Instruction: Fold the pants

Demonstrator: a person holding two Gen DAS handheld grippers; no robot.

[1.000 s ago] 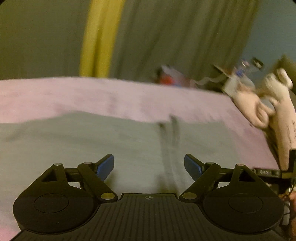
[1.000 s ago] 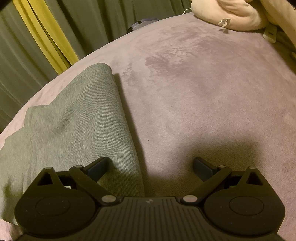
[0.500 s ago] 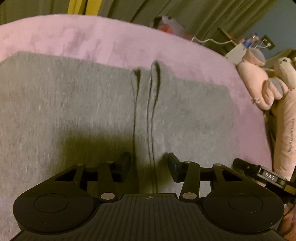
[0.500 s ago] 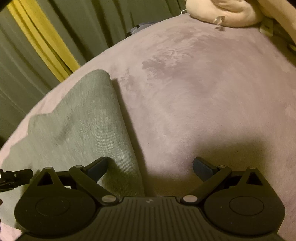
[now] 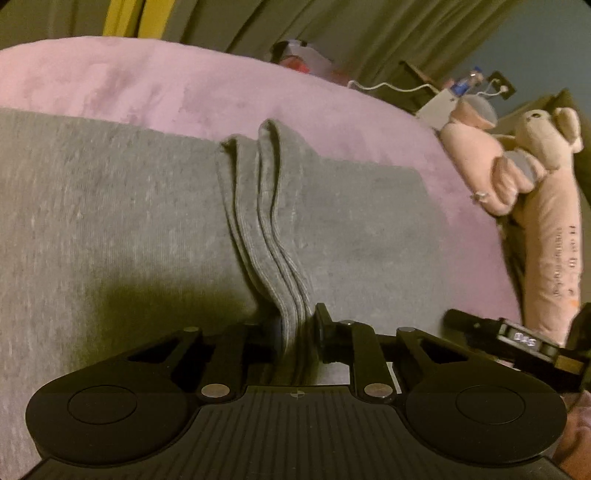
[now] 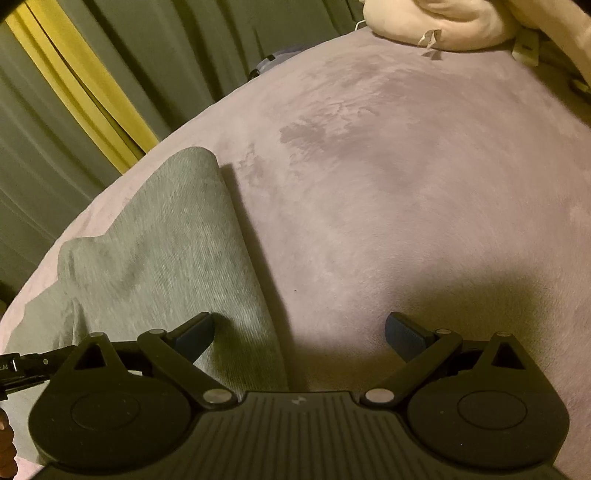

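Grey pants (image 5: 110, 221) lie spread on a pink-purple bed cover (image 5: 147, 85). In the left wrist view, stacked grey hem edges (image 5: 273, 229) run up the middle of the cloth. My left gripper (image 5: 295, 332) is shut on the near end of these hem layers. In the right wrist view, the pants (image 6: 166, 251) lie at the left with a folded edge running toward me. My right gripper (image 6: 299, 332) is open and empty, low over the bed; its left finger (image 6: 195, 332) is over the cloth and its right finger (image 6: 406, 332) over bare cover.
Pink plush toys (image 5: 524, 166) lie at the bed's right edge, and a pale plush (image 6: 443, 22) shows at the top of the right wrist view. Green curtains with a yellow strip (image 6: 85, 88) hang behind the bed. The other gripper's body (image 5: 517, 336) sits at the lower right.
My left gripper came down onto the pants and closed on the stacked hem edges, which it now holds. My right gripper stayed open and barely moved.
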